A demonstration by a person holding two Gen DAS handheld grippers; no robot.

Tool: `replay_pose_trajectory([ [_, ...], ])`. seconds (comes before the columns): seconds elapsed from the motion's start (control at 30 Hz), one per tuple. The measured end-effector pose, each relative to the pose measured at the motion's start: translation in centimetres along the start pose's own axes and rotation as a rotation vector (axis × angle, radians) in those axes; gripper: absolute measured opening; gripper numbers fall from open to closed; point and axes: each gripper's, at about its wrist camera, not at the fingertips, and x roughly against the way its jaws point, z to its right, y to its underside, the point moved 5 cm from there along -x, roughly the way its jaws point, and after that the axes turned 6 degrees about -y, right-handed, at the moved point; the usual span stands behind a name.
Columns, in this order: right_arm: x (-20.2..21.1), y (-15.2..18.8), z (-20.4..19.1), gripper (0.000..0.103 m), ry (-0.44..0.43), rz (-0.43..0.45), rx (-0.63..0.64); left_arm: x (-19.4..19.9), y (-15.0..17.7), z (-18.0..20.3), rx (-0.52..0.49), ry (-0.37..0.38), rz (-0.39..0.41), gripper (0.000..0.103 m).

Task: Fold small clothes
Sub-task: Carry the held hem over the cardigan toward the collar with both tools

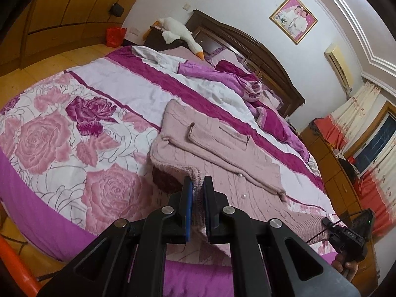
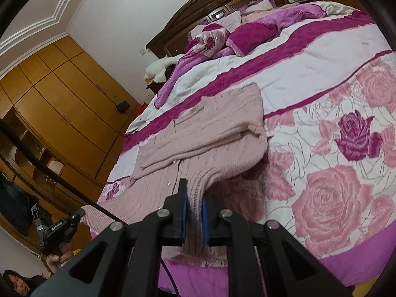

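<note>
Rose-printed bedspread (image 1: 74, 113) filled the room, pink knit cardigan (image 1: 212, 146) lay on it toward the foot; your left gripper (image 1: 197, 188) pinched one lifted hem corner; your right gripper (image 2: 194, 193) pinched the other, hem raised off the bedspread

The left gripper (image 1: 198, 185) pinches the fuzzy hem edge of a pale pink knitted cardigan (image 1: 217, 143), lifting that corner off the rose-patterned quilt (image 1: 74, 133) so a dark shadow shows beneath it. The rest of the cardigan lies flat on the bed with one sleeve (image 1: 217, 133) folded across its front. At the lower right, a hand (image 1: 346, 266) holds the right gripper (image 1: 326, 222) against the same hem.
</note>
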Motion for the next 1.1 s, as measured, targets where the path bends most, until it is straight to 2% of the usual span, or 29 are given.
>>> replay_pose_trajectory([
  [0.53, -1.2, -3.5, 0.4, 0.010, -0.021, 0.028, 0.012, -2.5, -3.6, 0.3, -0.004, -0.016, 0.014, 0.000],
  [0.7, -1.2, -5.0, 0.6, 0.010, -0.078, 0.039, -0.033, -3.1, -4.6, 0.7, -0.020, -0.011, 0.019, 0.000],
  [0.87, -1.3, -6.0, 0.5, 0.010, -0.090, 0.057, -0.022, -3.6, -5.1, 1.3, -0.052, 0.002, 0.013, 0.000],
  [1.1, -2.0, -7.2, 0.2, 0.010, -0.105, 0.074, 0.013, -4.6, -6.6, 0.8, -0.046, -0.009, 0.025, 0.000],
])
